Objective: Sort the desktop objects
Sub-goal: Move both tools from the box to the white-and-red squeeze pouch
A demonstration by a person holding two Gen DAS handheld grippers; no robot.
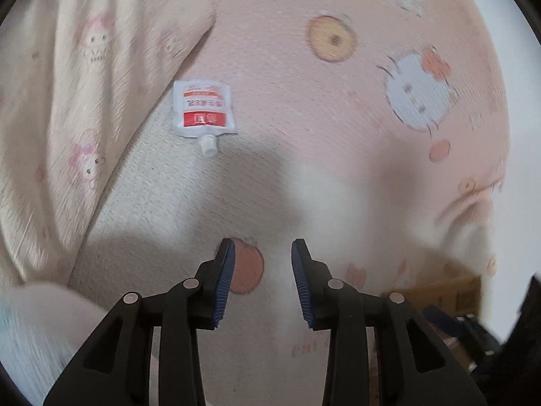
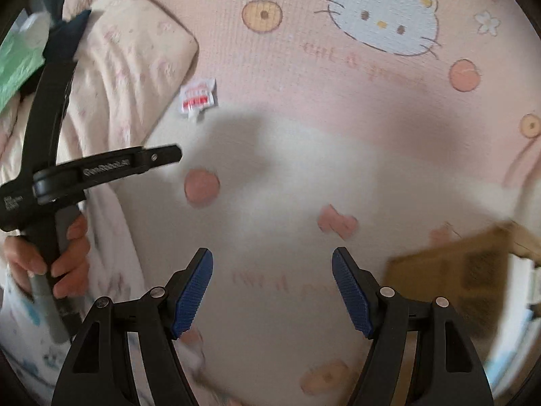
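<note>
A lone white spouted pouch (image 1: 202, 111) with a red label is seen lying flat on the pink cartoon-print bedsheet (image 1: 338, 118), tucked just beside the edge of the cream pillow (image 1: 67, 101), apparently yet to be sorted. Both the left gripper (image 1: 263, 253) and the right gripper (image 2: 272, 265) are held above the sheet with jaws apart and nothing between them. A brown cardboard box (image 2: 449, 280) is glimpsed off the sheet's right edge; little sorting can be judged done.
</note>
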